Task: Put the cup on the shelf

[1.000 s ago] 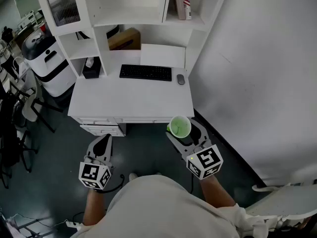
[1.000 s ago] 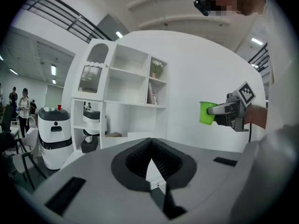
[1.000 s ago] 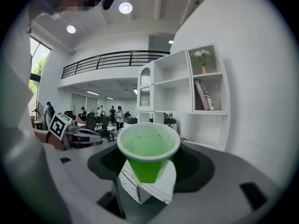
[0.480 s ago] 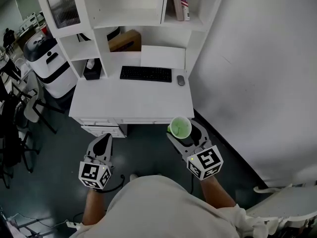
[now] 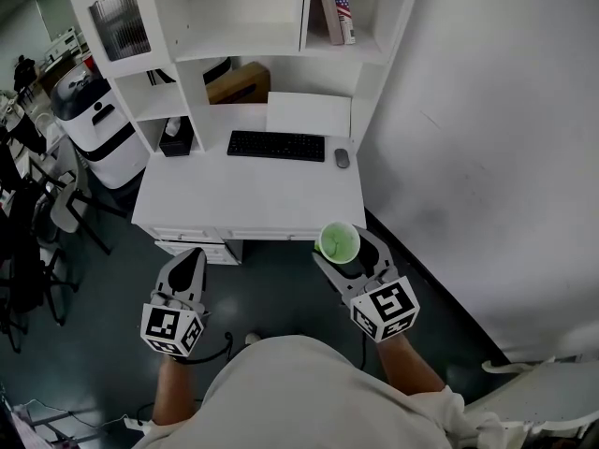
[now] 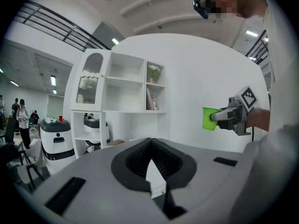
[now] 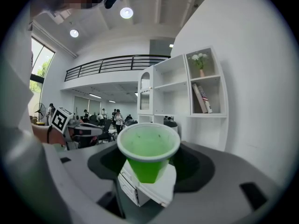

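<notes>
Green cup [image 5: 339, 242] upright in right gripper [image 5: 347, 249], jaws clamped wide around it, ready for shelf [image 5: 239, 52]; left gripper [image 5: 191, 262] closed, empty, seemingly spare.

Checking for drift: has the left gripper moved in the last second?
Yes, slightly: the left gripper has edged toward the desk; its tip now overlaps the drawer front.

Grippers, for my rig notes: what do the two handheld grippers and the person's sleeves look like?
Both the left gripper and the right gripper are grey, with black-lined jaws tapering forward. Each carries a white cube printed with black square markers at its back end. The person wears a light top; the forearms are uncovered.
</notes>
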Motion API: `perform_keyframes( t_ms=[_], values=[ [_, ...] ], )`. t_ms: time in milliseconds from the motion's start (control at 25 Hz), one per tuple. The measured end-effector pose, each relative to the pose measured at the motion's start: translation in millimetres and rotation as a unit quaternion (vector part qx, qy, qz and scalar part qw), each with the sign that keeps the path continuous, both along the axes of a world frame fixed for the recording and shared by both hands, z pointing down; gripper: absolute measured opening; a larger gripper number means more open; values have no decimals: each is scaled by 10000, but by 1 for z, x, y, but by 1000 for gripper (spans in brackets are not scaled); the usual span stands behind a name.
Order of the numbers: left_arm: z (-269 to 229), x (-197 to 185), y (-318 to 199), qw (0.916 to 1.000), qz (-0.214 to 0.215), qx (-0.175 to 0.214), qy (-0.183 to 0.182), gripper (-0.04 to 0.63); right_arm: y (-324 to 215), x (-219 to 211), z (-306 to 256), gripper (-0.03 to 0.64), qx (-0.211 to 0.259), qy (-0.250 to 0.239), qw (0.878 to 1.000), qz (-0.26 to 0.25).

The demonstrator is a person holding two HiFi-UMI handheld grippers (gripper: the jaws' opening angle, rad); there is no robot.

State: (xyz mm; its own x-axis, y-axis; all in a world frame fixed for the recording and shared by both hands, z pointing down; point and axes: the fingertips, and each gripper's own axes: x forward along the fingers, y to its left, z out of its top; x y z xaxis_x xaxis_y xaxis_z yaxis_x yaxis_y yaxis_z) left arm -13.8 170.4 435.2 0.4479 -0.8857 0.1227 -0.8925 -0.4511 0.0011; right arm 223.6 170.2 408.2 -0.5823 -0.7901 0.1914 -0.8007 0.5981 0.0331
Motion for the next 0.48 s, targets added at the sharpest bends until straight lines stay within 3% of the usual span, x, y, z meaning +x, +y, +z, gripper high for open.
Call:
perform_keyframes(
  t_ms=[480],
  values=[
    [1,-6,-10,9993,-367,67,-13,0,-29,3,6,310,14,70,9996,-262]
  ],
)
